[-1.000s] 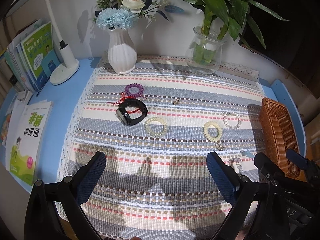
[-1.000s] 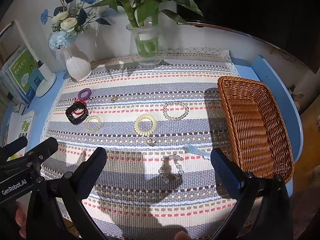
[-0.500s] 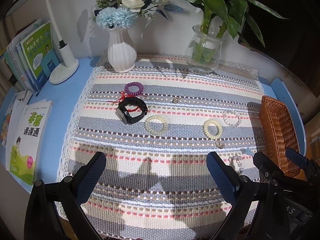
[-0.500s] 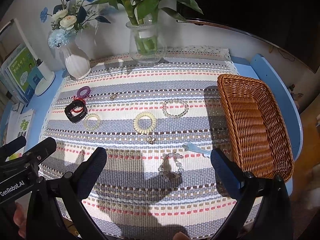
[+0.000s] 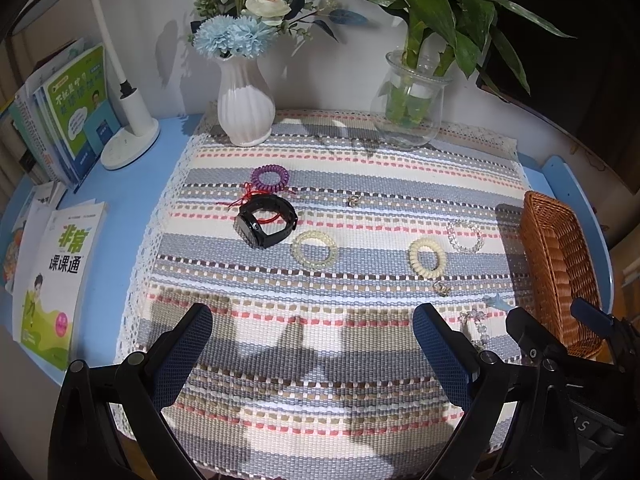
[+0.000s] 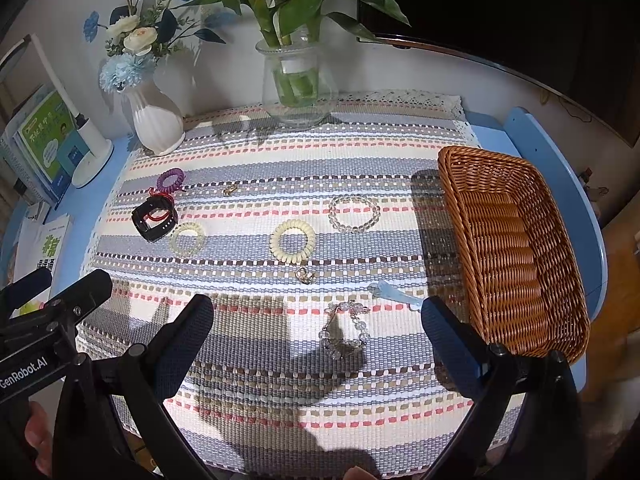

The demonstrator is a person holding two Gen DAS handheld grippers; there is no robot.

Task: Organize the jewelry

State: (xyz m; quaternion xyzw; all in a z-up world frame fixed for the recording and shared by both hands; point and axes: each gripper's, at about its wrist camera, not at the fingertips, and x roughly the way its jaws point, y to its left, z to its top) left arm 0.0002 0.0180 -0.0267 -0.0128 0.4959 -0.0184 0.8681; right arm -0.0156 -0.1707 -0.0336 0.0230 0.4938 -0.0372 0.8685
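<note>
The jewelry lies scattered on a striped mat over the blue tabletop, and the wicker basket at the right stands empty. Both tools hover above the near edge: the left hand-held gripper and the right hand-held gripper are each spread wide and hold nothing. Nearest the right one is a clear bead bracelet, likely light, loose and slippery; a pinch across one side of the strand should serve better than a flat press. The cream coil and pale coil look springy and easy to nip at the rim. The black watch, stiffer and heavier, sits on a red string beside the purple coil. Open mat leads to the basket; two vases stand far back.
</note>
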